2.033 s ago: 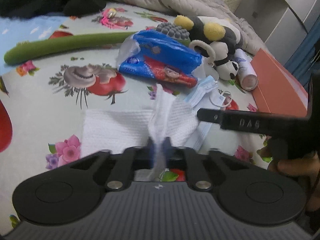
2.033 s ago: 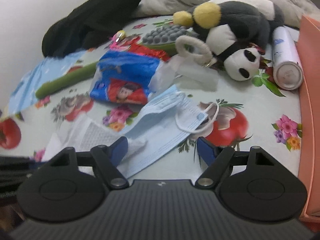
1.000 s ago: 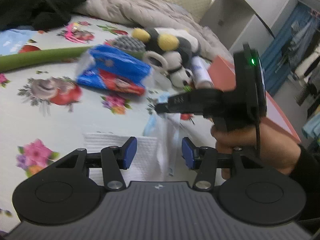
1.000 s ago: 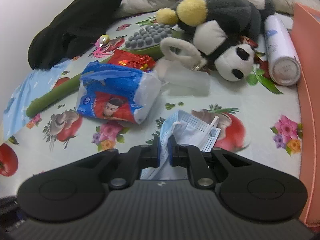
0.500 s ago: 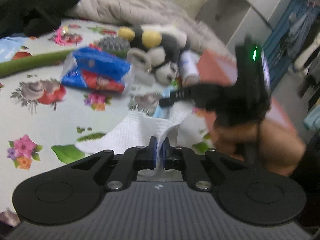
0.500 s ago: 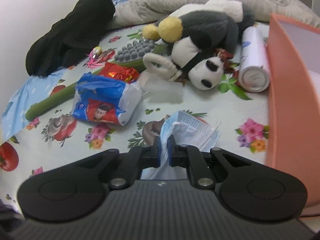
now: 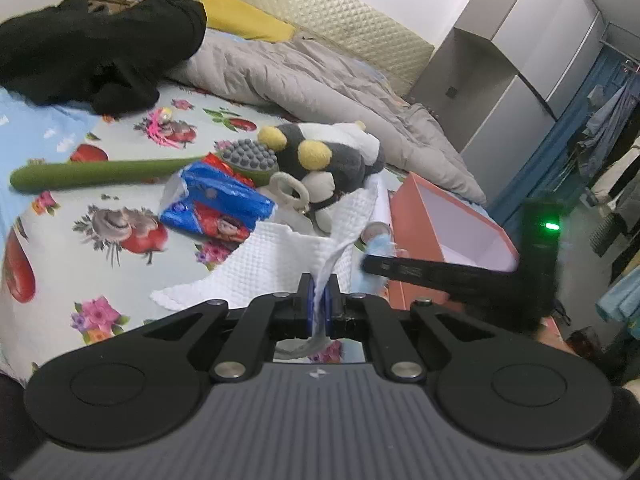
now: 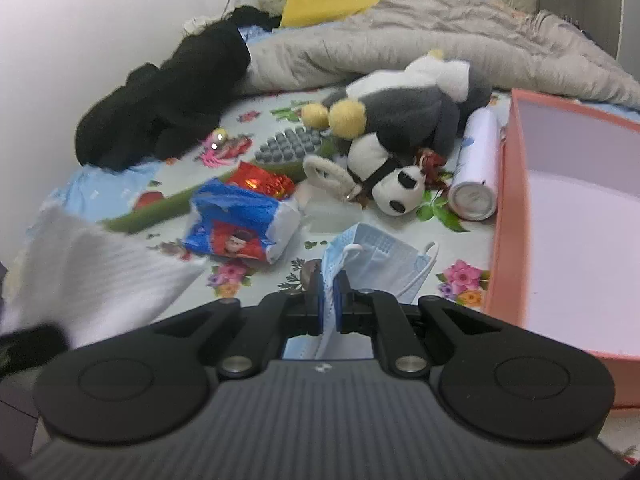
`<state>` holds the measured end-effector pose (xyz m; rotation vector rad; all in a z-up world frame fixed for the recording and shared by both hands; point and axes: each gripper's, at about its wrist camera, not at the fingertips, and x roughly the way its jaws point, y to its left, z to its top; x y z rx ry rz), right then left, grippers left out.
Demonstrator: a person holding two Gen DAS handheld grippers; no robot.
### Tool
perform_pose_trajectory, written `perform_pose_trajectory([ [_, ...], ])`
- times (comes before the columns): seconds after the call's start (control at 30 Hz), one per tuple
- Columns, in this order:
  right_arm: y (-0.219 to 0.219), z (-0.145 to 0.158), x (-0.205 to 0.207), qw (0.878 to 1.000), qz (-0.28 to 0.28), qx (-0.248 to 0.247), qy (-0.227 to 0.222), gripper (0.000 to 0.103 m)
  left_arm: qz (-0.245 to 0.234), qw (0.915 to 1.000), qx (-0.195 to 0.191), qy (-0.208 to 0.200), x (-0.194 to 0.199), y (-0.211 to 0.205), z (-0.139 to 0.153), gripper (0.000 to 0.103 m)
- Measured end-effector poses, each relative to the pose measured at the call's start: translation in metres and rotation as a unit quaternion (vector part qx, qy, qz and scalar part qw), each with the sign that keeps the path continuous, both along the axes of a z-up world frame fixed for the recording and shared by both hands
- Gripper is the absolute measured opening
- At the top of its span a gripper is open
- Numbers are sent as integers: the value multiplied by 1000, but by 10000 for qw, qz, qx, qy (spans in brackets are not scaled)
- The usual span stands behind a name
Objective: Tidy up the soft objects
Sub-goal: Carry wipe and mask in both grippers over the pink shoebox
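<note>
Left gripper [image 7: 318,300] clamped on white cloth [image 7: 276,260], cloth lifted, draping over bed [image 7: 60,272]. Right gripper [image 8: 329,296] pinched tight on blue mask [image 8: 380,256], mask hanging just above sheet, beside pink box [image 8: 508,200]. Box open. Panda plush [image 8: 400,120], blue packet [image 8: 240,220], white can [image 8: 478,168] lying on bed behind.

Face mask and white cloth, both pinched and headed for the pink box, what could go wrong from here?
1. The right tool grips only an edge of the face mask; its loose ear loops dangle and could snag or let it slip.
2. The white cloth hangs from the left tool by a thin fold, so it may drag across the snack bag.
3. Both tools converge on the pink box and might collide.
</note>
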<state>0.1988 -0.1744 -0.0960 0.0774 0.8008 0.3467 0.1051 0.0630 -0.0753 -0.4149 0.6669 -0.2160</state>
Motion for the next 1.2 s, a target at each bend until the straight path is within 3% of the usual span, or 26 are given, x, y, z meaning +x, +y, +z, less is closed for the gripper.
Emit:
perform_pose_trajectory([
  [0.33, -48, 70, -60, 9983, -198, 127, -538, 9, -156, 9993, 327, -37, -2, -31, 35, 6],
  [0.6, -94, 106, -101, 9946, -500, 159, -892, 9, -389, 9987, 317, -59, -8, -72, 59, 6],
  [0.87, -146, 117, -119, 9903, -962, 84, -1000, 9, -900, 9955, 281, -52, -3, -133, 74, 6],
  [1.2, -210, 98, -76, 9873, -1411, 139, -717, 9, -1443, 9883, 348, 338, 58, -214, 65, 7],
])
